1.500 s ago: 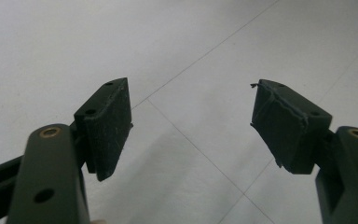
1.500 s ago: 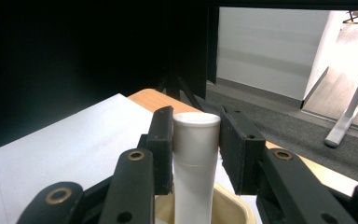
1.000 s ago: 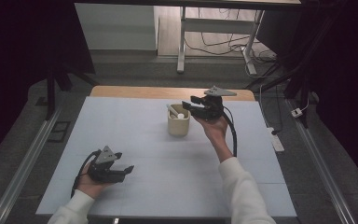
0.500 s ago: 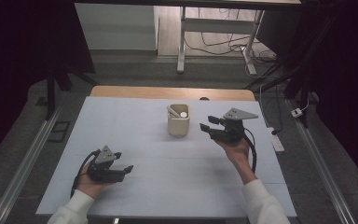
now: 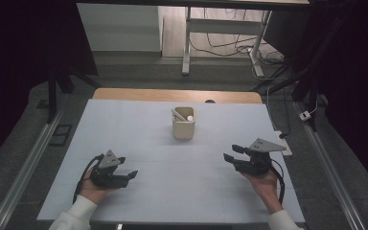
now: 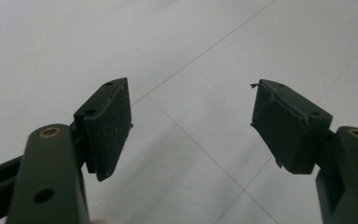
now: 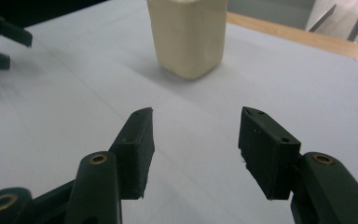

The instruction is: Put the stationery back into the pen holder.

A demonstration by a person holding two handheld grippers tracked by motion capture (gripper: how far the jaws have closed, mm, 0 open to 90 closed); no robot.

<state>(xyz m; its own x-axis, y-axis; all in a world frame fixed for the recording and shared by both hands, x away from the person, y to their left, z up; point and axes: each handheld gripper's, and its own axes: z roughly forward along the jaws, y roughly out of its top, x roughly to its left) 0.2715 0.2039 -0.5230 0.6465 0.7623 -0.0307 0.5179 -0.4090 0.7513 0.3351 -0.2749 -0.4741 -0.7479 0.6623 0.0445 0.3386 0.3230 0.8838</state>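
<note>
A cream cup (image 5: 183,125) stands upright at the middle back of the white table (image 5: 124,129), with a white stick-like thing (image 5: 178,114) leaning inside it. My right gripper (image 5: 232,153) is held low at the front right, open and holding nothing, pointing left toward the table's middle. In the right gripper view the cup (image 7: 189,35) stands ahead of my open right gripper (image 7: 196,112), well apart from it. My left gripper (image 5: 131,175) rests at the front left, also open. Between its jaws in the left gripper view, the left gripper (image 6: 189,86) frames bare table.
A wooden strip (image 5: 124,94) runs along the table's back edge, with a small dark thing (image 5: 210,101) on it. A white block (image 5: 286,146) lies at the right edge. Metal rails (image 5: 33,153) flank the table. The other hand's gripper (image 7: 0,35) appears far left in the right gripper view.
My right gripper has drawn back from beside the cup, toward the person and to the right, ending low at the front right. The left gripper and cup have stayed put.
</note>
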